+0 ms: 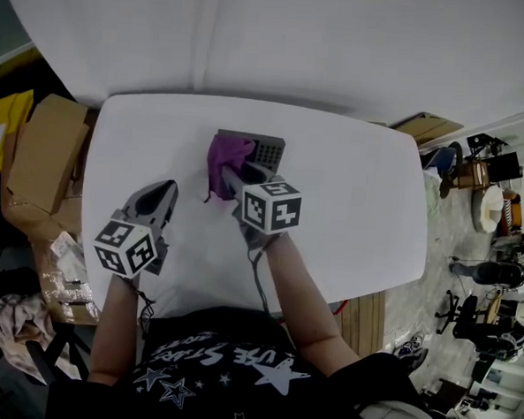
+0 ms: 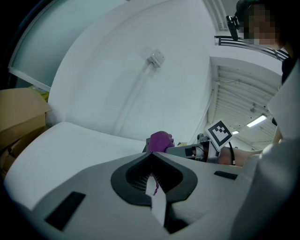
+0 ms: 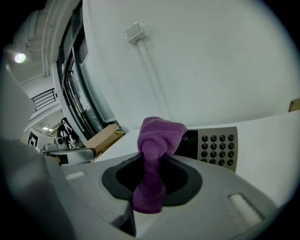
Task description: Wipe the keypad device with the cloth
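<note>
The purple cloth (image 3: 158,136) is clamped between the jaws of the right tongs (image 1: 233,180), with its bunched end standing up above them. It is held over the left part of the keypad device (image 1: 266,149), which is laid flat on the white counter (image 1: 360,201). The device's dark round keys (image 3: 216,149) are seen just right of the cloth. The left tongs (image 1: 160,194) are closed on nothing, left of the device and nearer the person. Cardboard boxes (image 1: 44,151) are stacked further left.

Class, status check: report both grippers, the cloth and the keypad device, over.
Right gripper shut on purple cloth, cloth at left edge of keypad device. Left gripper shut, empty, apart to the left. Nothing in the way.
</note>
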The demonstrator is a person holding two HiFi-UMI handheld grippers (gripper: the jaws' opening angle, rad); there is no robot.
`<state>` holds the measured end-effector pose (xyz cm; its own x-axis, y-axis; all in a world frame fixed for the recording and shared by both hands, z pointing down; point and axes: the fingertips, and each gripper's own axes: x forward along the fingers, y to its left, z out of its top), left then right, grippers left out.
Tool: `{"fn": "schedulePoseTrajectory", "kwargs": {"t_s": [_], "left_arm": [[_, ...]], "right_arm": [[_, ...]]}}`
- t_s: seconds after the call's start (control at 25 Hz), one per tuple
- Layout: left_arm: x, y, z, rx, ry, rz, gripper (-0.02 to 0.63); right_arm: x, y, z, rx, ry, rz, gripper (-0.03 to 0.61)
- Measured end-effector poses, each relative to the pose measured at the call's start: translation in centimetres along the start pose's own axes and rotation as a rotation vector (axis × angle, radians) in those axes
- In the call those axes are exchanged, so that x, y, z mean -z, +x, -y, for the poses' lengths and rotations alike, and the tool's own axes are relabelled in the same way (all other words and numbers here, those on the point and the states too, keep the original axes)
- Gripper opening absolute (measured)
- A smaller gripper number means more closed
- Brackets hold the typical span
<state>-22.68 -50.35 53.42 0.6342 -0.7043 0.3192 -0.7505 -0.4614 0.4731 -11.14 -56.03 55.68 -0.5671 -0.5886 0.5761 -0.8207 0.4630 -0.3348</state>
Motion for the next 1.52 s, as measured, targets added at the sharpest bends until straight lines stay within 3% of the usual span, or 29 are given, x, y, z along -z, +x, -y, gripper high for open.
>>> {"fn": "schedulePoseTrajectory", "kwargs": {"t_s": [0.64,1.52], "left_arm": [[0.2,0.5,0.0,-0.001,0.009,-0.013,0.008],[0.9,2.3,3.8,0.070,0.043,-0.044,0.008]], "right_arm": [[0.3,-0.1,2.0,0.028,0.022,0.004,0.100],[1.7,-5.1,8.4,0.168,0.099,0.038,0.100]]}}
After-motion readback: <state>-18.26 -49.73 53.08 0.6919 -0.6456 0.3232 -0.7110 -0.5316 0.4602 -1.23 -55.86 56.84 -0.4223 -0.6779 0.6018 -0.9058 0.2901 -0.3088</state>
